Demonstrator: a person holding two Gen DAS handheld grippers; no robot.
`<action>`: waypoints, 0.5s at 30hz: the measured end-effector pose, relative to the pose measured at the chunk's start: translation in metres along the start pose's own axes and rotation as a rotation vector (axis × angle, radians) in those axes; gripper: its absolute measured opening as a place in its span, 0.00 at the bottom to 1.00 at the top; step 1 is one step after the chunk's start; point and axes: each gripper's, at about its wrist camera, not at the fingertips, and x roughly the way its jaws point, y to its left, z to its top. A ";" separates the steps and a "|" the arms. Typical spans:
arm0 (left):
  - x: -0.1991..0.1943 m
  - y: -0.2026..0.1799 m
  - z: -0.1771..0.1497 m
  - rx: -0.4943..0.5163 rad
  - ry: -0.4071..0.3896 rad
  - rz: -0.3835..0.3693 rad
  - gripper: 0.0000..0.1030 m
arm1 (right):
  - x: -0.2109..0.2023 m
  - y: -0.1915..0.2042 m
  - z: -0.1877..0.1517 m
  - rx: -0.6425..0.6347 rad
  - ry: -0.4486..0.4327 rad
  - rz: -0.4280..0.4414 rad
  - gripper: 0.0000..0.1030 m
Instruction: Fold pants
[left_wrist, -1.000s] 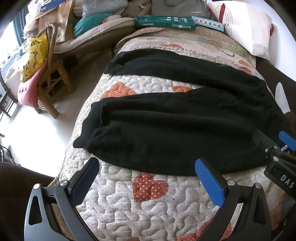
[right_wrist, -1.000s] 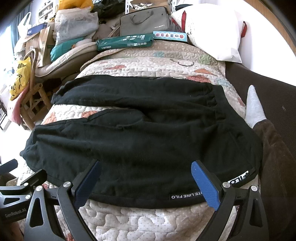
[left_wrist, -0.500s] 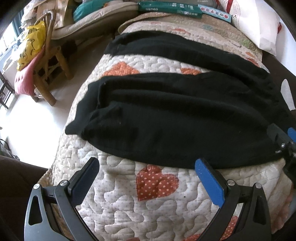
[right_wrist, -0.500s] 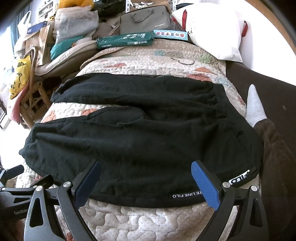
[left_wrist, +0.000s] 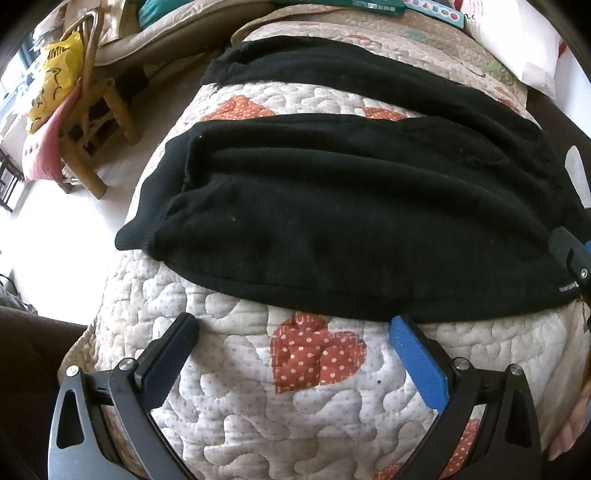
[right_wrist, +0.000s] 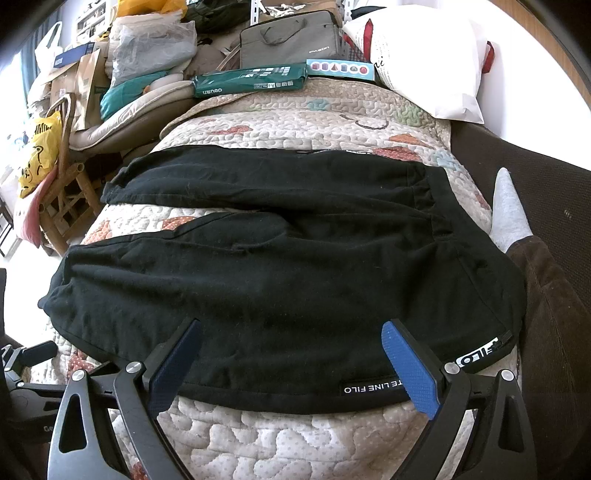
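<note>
While the black pants lay spread flat across the quilted bed, filling the middle of both frames, no fold had yet been made, so the task looked to be at its very 1st step. The 2 legs ran toward the left of the frame with a strip of quilt showing between them, and the waistband sat at the right of the frame, near a brown cushion.

The left tongs hovered at the bottom of their frame with fingers wide apart, holding nothing, above a red heart patch and just short of the near edge of the nearer leg. The right tongs were likewise spread wide and gripping nothing, poised over the near hem by the white lettering. Whether their pads touched the cloth could not be told.

Judging from this, the step in hand was the approach to grasp the near edge. The next move probably called for each pair of tongs to dip to the hem, pinch the cloth without catching the quilt, and carry the near leg over onto the far leg. The soft knit would likely sag and bunch, so an even lift from both sides seemed wise.
</note>
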 end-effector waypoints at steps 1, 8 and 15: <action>0.000 0.000 0.000 -0.001 -0.006 -0.004 1.00 | 0.000 0.000 0.000 0.000 0.000 0.000 0.97; -0.016 0.003 0.004 0.026 -0.020 -0.064 0.83 | 0.000 0.000 0.000 -0.003 0.003 -0.002 0.97; -0.066 0.026 0.057 -0.006 -0.155 -0.194 0.83 | -0.019 -0.015 0.026 -0.002 0.004 0.036 0.97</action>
